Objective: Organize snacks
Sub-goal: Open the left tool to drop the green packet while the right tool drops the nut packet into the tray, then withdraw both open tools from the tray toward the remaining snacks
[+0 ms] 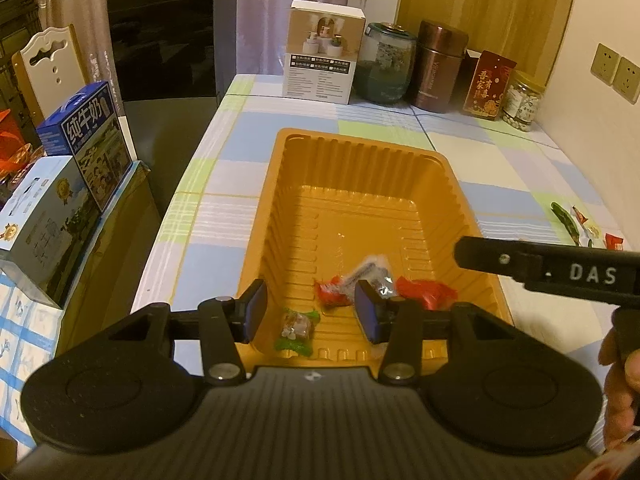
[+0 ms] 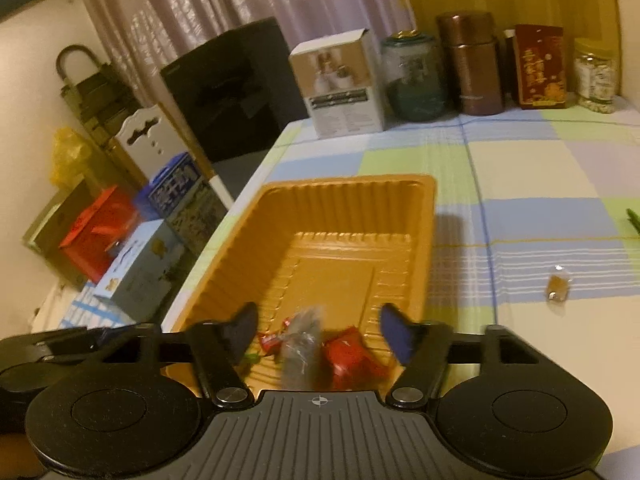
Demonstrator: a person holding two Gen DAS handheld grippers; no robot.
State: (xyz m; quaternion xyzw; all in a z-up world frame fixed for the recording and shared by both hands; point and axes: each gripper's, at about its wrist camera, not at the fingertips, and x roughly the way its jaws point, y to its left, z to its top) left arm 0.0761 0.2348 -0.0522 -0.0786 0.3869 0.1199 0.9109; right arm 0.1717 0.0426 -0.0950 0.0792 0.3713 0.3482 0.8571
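An orange plastic tray (image 1: 280, 184) sits on the checked tablecloth; it also shows in the right wrist view (image 2: 348, 188). In its near end lie a green-wrapped candy (image 1: 296, 326), a small red candy (image 1: 331, 291), a clear-wrapped snack (image 1: 370, 266) and a larger red packet (image 1: 426, 292). My left gripper (image 1: 311, 312) is open and empty just above these. My right gripper (image 2: 318, 330) is open and empty over the same end, above the clear snack (image 2: 302, 340) and red packet (image 2: 352, 356). Its body (image 1: 560, 270) shows at right in the left wrist view.
Loose snacks (image 1: 580, 226) lie on the table at right, and one small golden candy (image 2: 557, 284). Along the back stand a white box (image 1: 322, 54), a glass jar (image 1: 386, 64), a brown canister (image 1: 438, 68), a red packet (image 1: 488, 84) and a nut jar (image 1: 522, 100). Milk cartons (image 1: 90, 140) stand left of the table.
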